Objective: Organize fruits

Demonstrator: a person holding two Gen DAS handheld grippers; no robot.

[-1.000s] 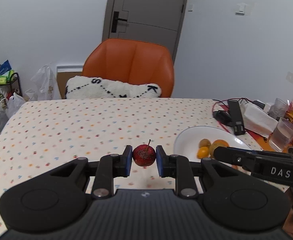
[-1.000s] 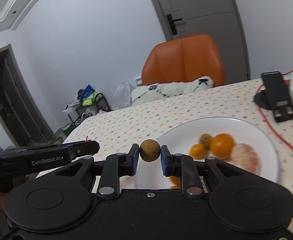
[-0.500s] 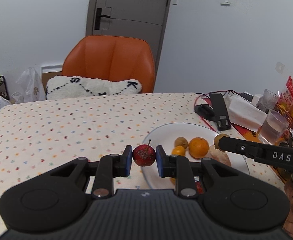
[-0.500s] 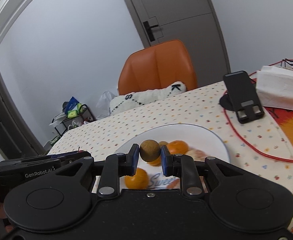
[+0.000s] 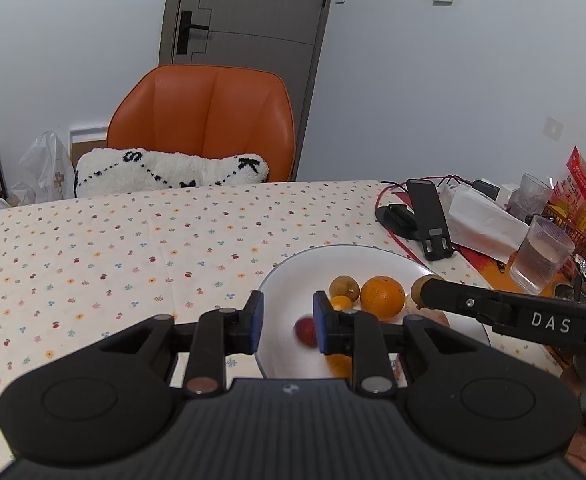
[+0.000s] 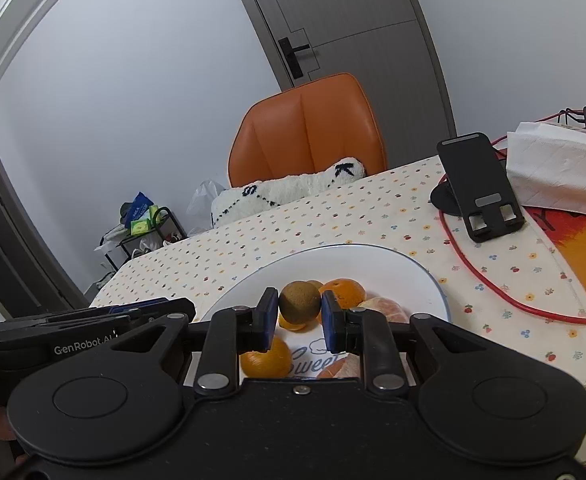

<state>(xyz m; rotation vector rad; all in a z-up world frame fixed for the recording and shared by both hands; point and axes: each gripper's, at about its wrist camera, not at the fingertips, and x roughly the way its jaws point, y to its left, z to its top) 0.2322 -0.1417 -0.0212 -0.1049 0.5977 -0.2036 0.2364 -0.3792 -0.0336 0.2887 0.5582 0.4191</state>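
Observation:
My left gripper is open above the near edge of the white plate. A small red fruit, blurred, is below the gap against the right pad, free of the fingers. The plate holds an orange, a small brown fruit and smaller orange pieces. My right gripper is shut on a round brown fruit over the same plate. Under it lie an orange, a peeled citrus and another orange. The right gripper's side shows in the left wrist view.
A black phone stand with a red cable, a white tissue, a glass of water and snack packets crowd the table's right side. An orange chair with a white cushion stands behind the table.
My left gripper has opened and let go of the red fruit, which is dropping over the plate. Both grippers have moved in over the plate; the right still holds the brown fruit.

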